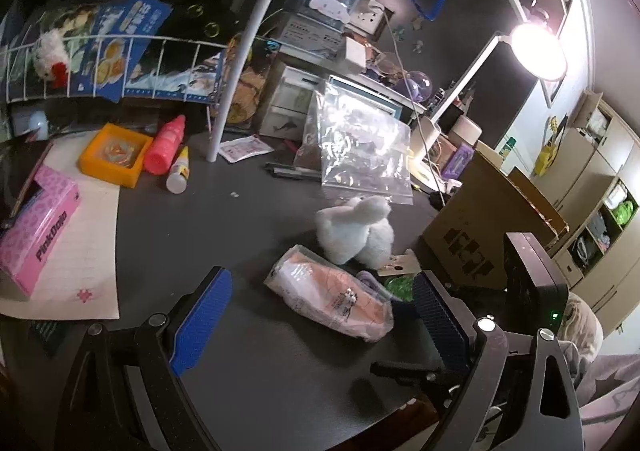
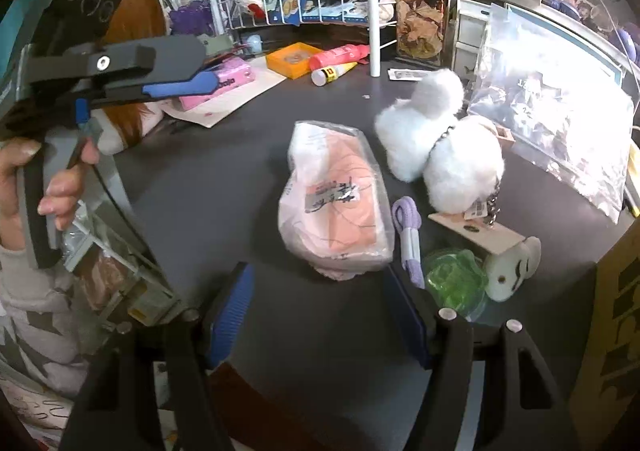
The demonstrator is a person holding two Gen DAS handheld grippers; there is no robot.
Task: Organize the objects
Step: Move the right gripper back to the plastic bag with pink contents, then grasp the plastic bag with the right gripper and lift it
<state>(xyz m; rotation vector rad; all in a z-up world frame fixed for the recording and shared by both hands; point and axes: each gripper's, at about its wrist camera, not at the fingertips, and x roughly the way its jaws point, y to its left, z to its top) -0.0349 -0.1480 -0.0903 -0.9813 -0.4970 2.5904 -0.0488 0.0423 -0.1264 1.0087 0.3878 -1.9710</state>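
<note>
My right gripper [image 2: 320,315] hangs part open and empty; the crinkly pink plastic-wrapped packet [image 2: 336,203] lies just ahead near the dark table's [image 2: 224,179] front edge, long axis running away from me. Left gripper [image 1: 320,315] gapes wide, empty, equally near.

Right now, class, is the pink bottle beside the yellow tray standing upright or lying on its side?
Lying on its side. The pink bottle rests lengthwise on the desk, cap end raised toward the rack, against the yellow tray.
</note>
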